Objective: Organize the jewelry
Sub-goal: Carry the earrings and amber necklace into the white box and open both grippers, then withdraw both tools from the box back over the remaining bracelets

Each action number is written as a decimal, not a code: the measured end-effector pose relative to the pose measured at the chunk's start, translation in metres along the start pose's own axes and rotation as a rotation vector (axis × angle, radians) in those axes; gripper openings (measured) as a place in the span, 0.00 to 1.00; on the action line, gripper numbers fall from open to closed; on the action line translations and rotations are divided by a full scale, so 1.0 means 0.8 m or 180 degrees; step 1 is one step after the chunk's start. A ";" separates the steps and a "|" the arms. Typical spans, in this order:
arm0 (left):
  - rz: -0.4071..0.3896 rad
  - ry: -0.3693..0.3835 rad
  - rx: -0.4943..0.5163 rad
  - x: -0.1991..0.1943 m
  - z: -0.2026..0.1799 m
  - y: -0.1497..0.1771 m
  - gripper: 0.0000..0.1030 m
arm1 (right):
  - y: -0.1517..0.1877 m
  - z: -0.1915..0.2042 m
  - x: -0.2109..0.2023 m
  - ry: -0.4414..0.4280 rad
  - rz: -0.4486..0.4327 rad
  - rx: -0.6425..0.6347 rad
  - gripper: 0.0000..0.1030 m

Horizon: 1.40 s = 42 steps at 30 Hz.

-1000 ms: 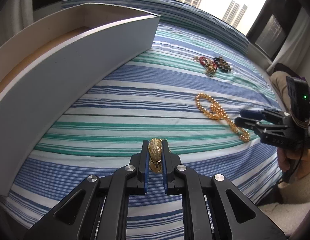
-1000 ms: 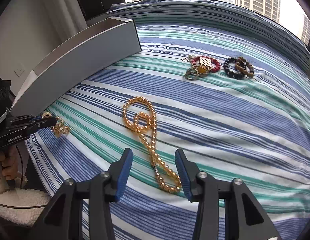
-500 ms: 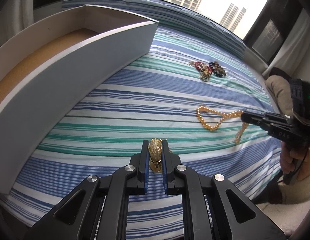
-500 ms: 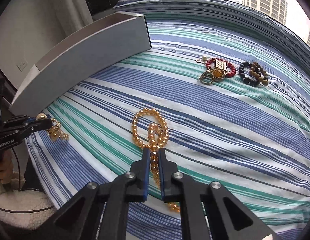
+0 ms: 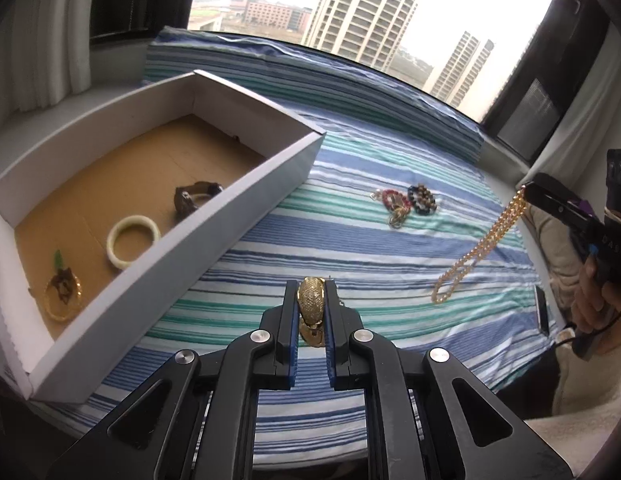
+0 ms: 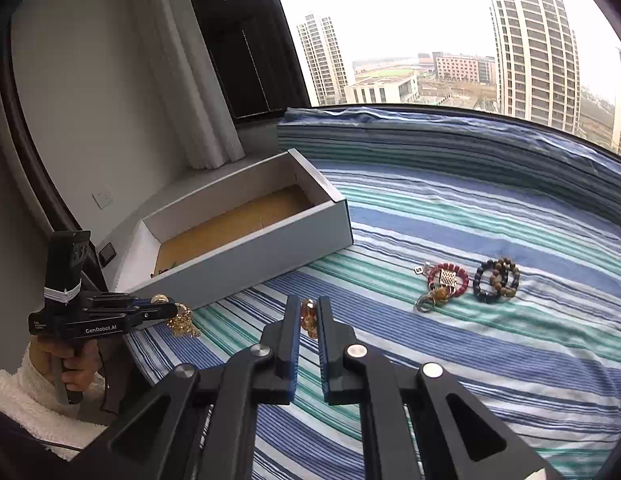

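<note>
My left gripper (image 5: 310,294) is shut on a gold mesh bracelet (image 5: 311,304) and holds it above the striped cloth, right of the white box (image 5: 246,192). It also shows in the right wrist view (image 6: 166,310) with the bracelet (image 6: 182,322) hanging from it. My right gripper (image 6: 309,312) is shut on a gold bead necklace (image 6: 308,320); in the left wrist view the necklace (image 5: 482,246) dangles from it (image 5: 526,192) above the cloth. The box holds a white bangle (image 5: 133,242), a brown watch (image 5: 194,198) and a gold bangle (image 5: 62,290).
A red bead bracelet with gold charms (image 6: 444,282) and a dark bead bracelet (image 6: 496,280) lie on the striped cloth (image 6: 470,360) at the far right. The box (image 6: 246,248) stands at the cloth's left edge, by the curtain and wall.
My right gripper closed on the gold bead necklace and lifted it off the cloth. Both grippers rose, so the inside of the box now shows.
</note>
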State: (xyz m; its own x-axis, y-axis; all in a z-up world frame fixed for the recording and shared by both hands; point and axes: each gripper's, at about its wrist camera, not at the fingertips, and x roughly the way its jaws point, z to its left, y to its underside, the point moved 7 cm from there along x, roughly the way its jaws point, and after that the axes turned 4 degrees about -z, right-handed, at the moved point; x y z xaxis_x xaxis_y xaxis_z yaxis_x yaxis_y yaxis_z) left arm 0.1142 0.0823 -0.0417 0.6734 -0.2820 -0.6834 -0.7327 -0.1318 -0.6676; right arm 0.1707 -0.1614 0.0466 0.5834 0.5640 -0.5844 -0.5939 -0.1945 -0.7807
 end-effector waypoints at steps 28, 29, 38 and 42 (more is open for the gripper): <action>-0.0166 -0.1079 -0.0659 0.005 0.277 -0.130 0.09 | -0.232 0.201 0.249 -0.0793 -0.0079 -0.0607 0.08; -0.0128 -0.1106 -0.0700 0.015 0.289 -0.125 0.09 | -0.228 0.205 0.268 -0.0788 -0.0034 -0.0611 0.08; 0.0048 -0.1602 -0.0847 0.066 0.360 -0.090 0.22 | -0.165 0.221 0.413 -0.0674 0.0436 -0.0597 0.09; -0.0163 -0.1654 -0.0805 0.033 0.350 -0.106 0.54 | -0.183 0.208 0.383 -0.0644 0.0278 -0.0493 0.27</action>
State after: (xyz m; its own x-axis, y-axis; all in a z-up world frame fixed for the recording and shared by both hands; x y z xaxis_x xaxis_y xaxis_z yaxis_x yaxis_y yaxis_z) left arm 0.2212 0.3520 -0.0860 0.6217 0.2259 -0.7500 -0.6556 -0.3739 -0.6560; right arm 0.3440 0.1733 0.0185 0.4018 0.6857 -0.6069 -0.5363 -0.3611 -0.7629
